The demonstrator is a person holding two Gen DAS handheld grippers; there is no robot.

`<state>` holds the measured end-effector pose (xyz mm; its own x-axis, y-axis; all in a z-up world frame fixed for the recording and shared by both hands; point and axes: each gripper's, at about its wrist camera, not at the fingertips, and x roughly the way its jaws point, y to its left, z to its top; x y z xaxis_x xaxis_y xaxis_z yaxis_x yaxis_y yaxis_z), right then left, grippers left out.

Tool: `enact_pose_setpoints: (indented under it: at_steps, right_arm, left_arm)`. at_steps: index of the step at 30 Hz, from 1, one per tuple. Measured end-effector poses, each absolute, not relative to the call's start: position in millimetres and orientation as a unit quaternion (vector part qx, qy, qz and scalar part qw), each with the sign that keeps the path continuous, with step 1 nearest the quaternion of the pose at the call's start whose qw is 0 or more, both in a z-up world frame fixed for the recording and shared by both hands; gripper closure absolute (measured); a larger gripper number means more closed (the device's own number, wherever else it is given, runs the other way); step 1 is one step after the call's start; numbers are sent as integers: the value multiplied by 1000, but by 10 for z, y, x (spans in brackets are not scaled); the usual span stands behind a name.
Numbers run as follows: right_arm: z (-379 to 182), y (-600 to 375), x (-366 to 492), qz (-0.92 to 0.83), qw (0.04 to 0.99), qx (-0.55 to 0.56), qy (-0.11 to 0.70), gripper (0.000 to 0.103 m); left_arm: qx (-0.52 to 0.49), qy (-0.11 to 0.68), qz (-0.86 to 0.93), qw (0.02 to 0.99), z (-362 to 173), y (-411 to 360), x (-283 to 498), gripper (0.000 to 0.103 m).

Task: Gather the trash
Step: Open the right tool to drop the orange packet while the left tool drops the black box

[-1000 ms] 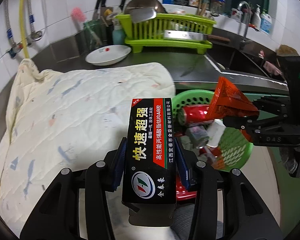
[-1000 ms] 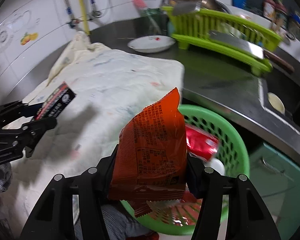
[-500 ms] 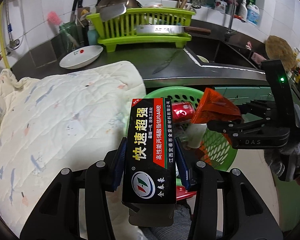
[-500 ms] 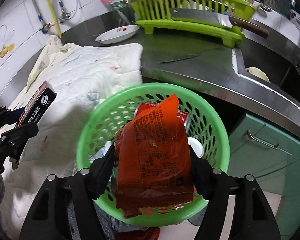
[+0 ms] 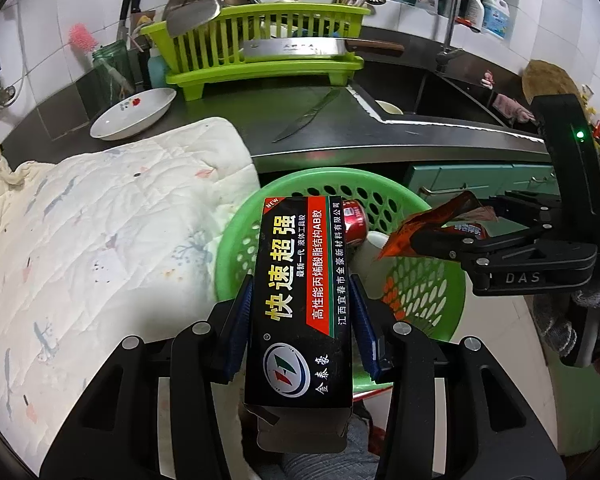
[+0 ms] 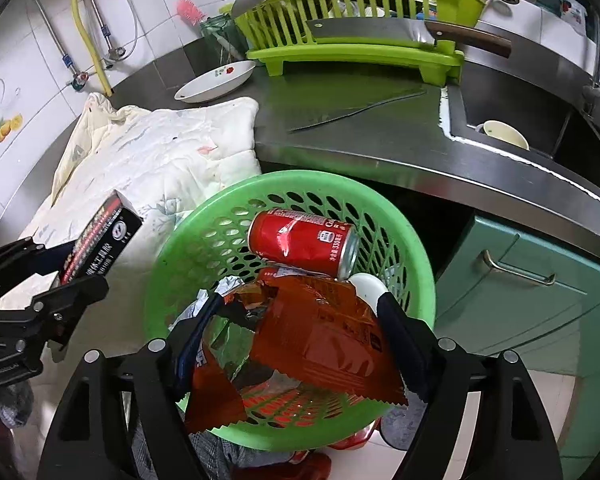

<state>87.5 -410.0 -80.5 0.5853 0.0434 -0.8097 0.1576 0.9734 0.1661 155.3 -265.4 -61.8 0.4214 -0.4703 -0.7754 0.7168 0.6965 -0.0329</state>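
My left gripper (image 5: 300,328) pinches a black rectangular cardboard glue box (image 5: 300,300) printed with yellow and white Chinese text; the blue pads press both long sides, and the box stands upright between them. In the left wrist view the box sits in front of the near rim of the round green perforated plastic basket (image 5: 428,208).

My right gripper (image 6: 296,332) has its jaws opening. The crumpled orange-red foil snack wrapper (image 6: 320,332) lies loose between the fingers, over the basket's interior; I cannot tell whether the right pad still touches it. A second orange scrap hangs beside the left finger.

Inside the basket (image 6: 172,272), a dented red aluminium drink can (image 6: 304,242) lies on its side toward the far wall, just beside a white cup-like item (image 6: 366,284).

To the left of the basket, a cream quilted cloth with a pale pattern (image 5: 100,232) is spread out. Beyond the basket runs a dark steel countertop (image 5: 340,128) carrying a loose knife blade (image 5: 306,116), a white shallow dish (image 5: 134,112) and a lime-green plastic dish rack (image 5: 260,40) with a cleaver resting across it. A sink (image 6: 500,120) holding a pale bowl sits to the right.
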Motion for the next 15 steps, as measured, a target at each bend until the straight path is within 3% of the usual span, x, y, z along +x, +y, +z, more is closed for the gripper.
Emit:
enact_pose_setpoints:
  at_steps: [6, 15]
  right_arm:
    - [-772, -4115, 843, -29, 888, 114, 444, 19]
    - [-711, -4093, 841, -29, 893, 115, 434, 18]
  left_arm:
    - [156, 403, -362, 826, -638, -2728, 1535, 58]
    - [154, 407, -363, 824, -650, -2748, 1551, 58]
